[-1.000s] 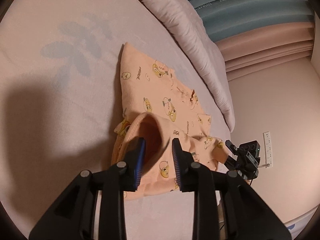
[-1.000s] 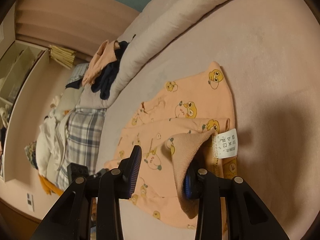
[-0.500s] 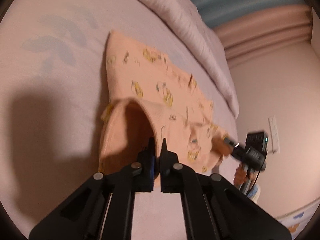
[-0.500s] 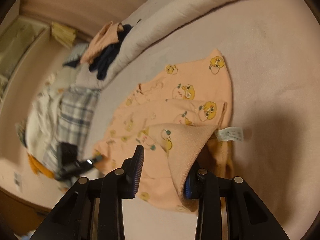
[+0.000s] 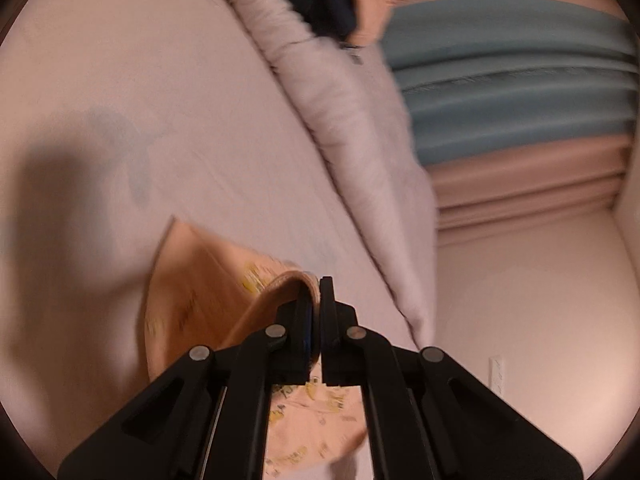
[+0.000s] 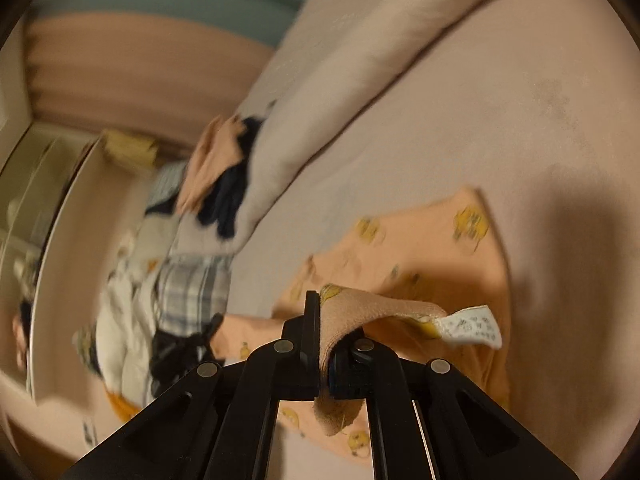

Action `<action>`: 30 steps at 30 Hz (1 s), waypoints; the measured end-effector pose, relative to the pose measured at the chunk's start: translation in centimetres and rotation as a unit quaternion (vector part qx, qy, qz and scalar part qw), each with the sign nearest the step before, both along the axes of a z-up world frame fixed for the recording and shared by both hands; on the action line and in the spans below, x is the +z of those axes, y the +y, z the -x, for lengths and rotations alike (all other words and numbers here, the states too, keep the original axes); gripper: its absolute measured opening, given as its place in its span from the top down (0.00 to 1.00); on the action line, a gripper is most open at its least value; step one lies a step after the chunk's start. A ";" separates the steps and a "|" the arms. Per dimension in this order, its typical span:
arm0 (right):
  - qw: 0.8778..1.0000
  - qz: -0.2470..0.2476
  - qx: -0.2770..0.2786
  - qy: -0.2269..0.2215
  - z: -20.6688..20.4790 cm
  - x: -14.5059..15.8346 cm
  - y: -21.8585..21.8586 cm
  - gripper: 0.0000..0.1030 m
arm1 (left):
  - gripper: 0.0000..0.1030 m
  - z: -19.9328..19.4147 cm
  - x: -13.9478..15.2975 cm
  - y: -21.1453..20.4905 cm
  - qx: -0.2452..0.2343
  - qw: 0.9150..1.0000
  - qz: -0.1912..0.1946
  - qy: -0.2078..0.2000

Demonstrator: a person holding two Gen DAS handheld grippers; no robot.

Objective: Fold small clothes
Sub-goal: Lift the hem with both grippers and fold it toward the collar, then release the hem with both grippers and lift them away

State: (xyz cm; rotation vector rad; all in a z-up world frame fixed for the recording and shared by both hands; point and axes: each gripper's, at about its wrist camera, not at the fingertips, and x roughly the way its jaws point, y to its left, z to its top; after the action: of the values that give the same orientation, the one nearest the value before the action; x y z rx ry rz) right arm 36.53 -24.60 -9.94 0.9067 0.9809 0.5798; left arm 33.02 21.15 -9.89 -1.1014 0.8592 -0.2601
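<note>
The small peach-orange cotton garment printed with yellow cartoon ducks (image 6: pixel 436 248) is lying on the pale pink bed sheet (image 5: pixel 168 92), mostly flat, with its near hem being lifted off the sheet at two places. The right gripper (image 6: pixel 322 336) is pinching a raised fold of that hem, its fingers clamped together on the cloth, and a white care label (image 6: pixel 472 326) is hanging out just beside the pinch. The left gripper (image 5: pixel 316 312) is holding another part of the garment's edge, its fingers closed tight on a curled-up lip of fabric whose plain inner side is showing.

Judging from this, the fold is only starting: both edges are gripped and raised, but the lifted part is not yet laid over the rest, and the garment is not yet a compact shape. Carrying the hem across, setting it down and any further folds are still to come.

Beyond the garment, a rolled pale pink quilt (image 5: pixel 352 128) is running along the bed, with dark navy and peach clothes (image 6: pixel 224 184) piled at its end, beside a grey plaid cloth (image 6: pixel 192 292).
</note>
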 end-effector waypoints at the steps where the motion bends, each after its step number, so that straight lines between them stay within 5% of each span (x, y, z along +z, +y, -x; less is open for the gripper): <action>1: 1.000 -0.002 -0.012 0.013 -0.8 -0.5 -0.2 0.95 | 0.99 -0.4 -0.3 0.5 0.001 1.000 -0.005 0.007; 4: 0.997 0.024 -0.037 0.058 -2.8 -2.2 -0.2 0.94 | 0.99 -1.8 -2.6 1.0 0.015 0.996 -0.029 0.084; 7: 0.992 0.027 -0.047 0.116 -3.6 -4.6 -0.4 0.49 | 0.85 -1.8 -4.7 1.7 0.027 0.991 -0.041 0.128; 9: 0.992 -0.001 -0.048 0.113 -3.4 -4.9 -0.7 0.49 | 0.82 -1.2 -4.6 2.4 0.028 0.992 -0.040 0.116; 14: 0.996 0.014 -0.072 0.056 -1.4 -2.4 -3.1 0.49 | 0.70 2.1 -1.1 5.3 0.042 0.990 -0.109 0.075; 16: 0.996 0.056 -0.073 0.024 -0.3 -0.8 -3.5 0.49 | 0.71 2.8 0.1 4.9 0.014 0.990 -0.129 0.055; 19: 0.992 0.123 -0.002 -0.034 1.9 0.8 -1.7 0.49 | 0.71 4.4 1.1 2.3 -0.062 0.987 -0.145 0.023; 21: 0.982 0.166 0.059 -0.066 3.7 1.1 1.0 0.49 | 0.72 4.9 0.8 -0.3 -0.115 0.982 -0.151 0.018; 23: 0.974 0.191 0.096 -0.079 4.6 0.7 3.3 0.65 | 0.72 4.8 -0.3 -3.1 -0.164 0.975 -0.148 0.023; 25: 0.966 0.212 0.129 -0.078 4.4 -0.4 6.1 0.69 | 0.72 4.2 -1.7 -6.0 -0.204 0.964 -0.170 0.035; 30: 0.941 0.278 0.177 -0.082 2.8 -1.8 10.4 0.77 | 0.72 1.3 -3.9 -9.6 -0.228 0.946 -0.224 0.054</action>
State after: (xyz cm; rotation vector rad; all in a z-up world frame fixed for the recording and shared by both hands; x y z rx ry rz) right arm 33.73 -14.21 -11.73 0.1734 1.0861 0.6215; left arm 31.68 11.55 -13.76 -0.4858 1.2008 -0.3669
